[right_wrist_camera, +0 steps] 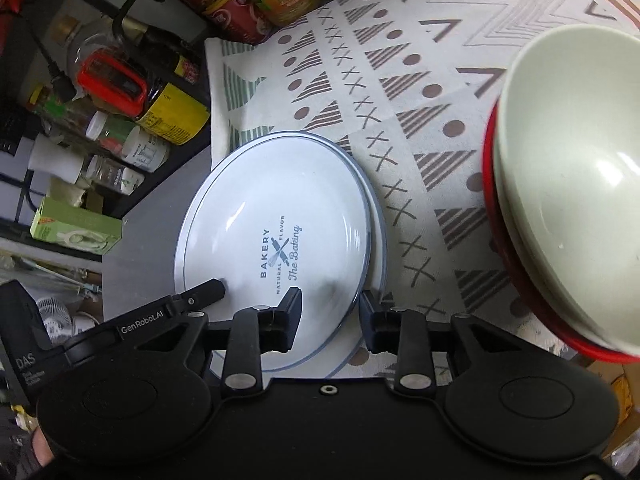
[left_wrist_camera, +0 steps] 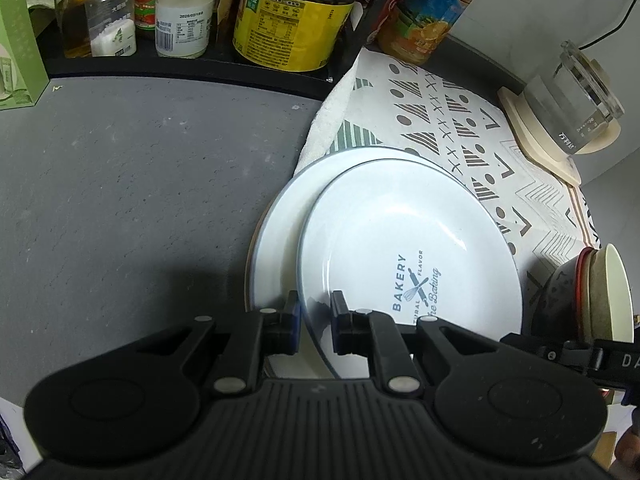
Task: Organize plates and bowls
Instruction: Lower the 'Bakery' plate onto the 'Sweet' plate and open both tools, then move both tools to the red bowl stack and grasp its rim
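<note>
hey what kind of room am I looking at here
Most likely a home kitchen counter: a rack of condiment bottles and jars at the back, stacked white plates on a patterned drying mat, and nested bowls beside them.

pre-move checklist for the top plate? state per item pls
1. Left gripper straddles the top plate rim: ok.
2. Left gripper clamped on rim: cannot tell.
3. Right gripper straddles the opposite rim, open: ok.
4. Top plate centred on bottom plate: not ok, offset.
5. Stacked bowls apart from the plates: ok.
6. Bottom plate fully on mat: not ok, overhangs the mat edge.
</note>
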The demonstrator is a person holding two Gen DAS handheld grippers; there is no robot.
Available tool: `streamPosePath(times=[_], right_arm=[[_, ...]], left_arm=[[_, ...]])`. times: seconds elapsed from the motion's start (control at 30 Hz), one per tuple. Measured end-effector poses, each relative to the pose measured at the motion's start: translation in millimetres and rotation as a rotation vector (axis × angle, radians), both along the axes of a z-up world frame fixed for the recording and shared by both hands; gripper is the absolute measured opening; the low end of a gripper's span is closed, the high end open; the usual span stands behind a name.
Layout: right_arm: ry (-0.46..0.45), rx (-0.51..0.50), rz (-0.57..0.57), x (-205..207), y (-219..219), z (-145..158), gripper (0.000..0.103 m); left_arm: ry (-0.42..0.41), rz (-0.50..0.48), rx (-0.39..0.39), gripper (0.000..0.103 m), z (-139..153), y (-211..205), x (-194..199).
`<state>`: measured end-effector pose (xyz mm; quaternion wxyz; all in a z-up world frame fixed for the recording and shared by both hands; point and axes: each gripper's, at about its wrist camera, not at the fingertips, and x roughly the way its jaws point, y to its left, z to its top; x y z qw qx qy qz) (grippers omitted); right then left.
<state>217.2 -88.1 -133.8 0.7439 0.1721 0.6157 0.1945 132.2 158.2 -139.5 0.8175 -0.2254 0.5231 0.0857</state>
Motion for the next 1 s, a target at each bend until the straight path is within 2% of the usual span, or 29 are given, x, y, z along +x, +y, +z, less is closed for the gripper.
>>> streamPosePath(times=[0.1,0.27,0.43,0.6,0.63,0.7,0.77,0.83,0.9,0.93,1.0], right_arm=[[0.049,0.074,-0.056,-0.4,-9.0,-0.7,0.025],[0.026,0.045,-0.071,-2.4,-11.8,0.5,0.025],[-0.078,0.013,-0.042,-3.5,-14.1,17.9,0.026],[-0.136,0.025,-0.058,-3.3,-23.4,27.3,0.028],[-0.148,0.031,-0.062,-3.8,-25.5,30.0,0.03],[-0.176,0.042,-0.074,-5.4,-30.8,36.9,0.046],[-0.213,0.058,-0.103,-8.5,-38.4,44.1,0.051],[-0.252,0.048,-0.121,-10.5,-45.7,52.5,0.055],[-0.285,0.05,-0.153,-12.4,-56.2,60.5,0.068],[-0.3,0.05,-0.168,-13.4,-61.2,63.8,0.071],[-0.336,0.036,-0.194,-16.3,-71.1,71.0,0.084]], left_arm=[[0.001,-0.003,0.001,0.012,-0.3,-0.5,-0.5],[0.003,-0.013,-0.004,0.012,-1.9,-0.7,1.5],[0.023,-0.034,0.025,0.015,5.8,0.5,2.4],[0.048,-0.047,0.056,0.021,18.8,1.6,3.3],[0.046,-0.046,0.057,0.025,22.2,2.1,3.7],[0.037,-0.044,0.059,0.037,30.1,2.7,5.0],[0.02,-0.045,0.061,0.057,38.6,2.7,7.0],[-0.003,-0.053,0.064,0.066,47.2,-0.9,10.4],[-0.024,-0.075,0.058,0.073,55.1,-7.6,16.0],[-0.032,-0.087,0.056,0.076,58.2,-11.9,19.4],[-0.047,-0.113,0.051,0.077,63.2,-21.6,26.9]])
